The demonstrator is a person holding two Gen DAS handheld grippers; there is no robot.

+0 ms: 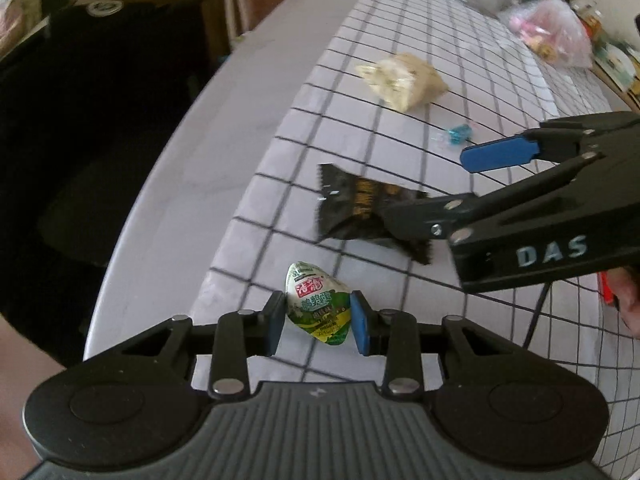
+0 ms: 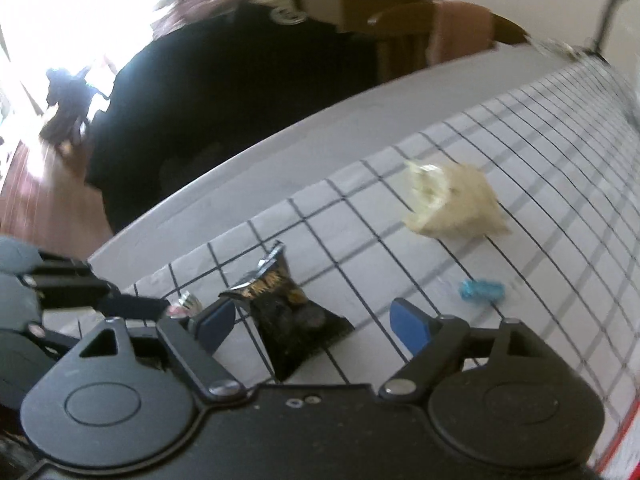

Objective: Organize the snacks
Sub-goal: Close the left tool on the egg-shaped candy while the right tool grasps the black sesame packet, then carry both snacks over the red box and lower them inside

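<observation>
- left gripper (image 1: pixel 318 320) clamped on green-and-white egg snack pack (image 1: pixel 318 308), red Chinese logo, text too small to read
- right gripper (image 2: pixel 312 326), "DAS" on its body, spread around black snack packet (image 2: pixel 288 320), gold lettering blurry

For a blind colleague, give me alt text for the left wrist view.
The left gripper clamps a green-and-white snack packet over a checked tablecloth. The right gripper reaches an open jaw over a black packet.
</observation>
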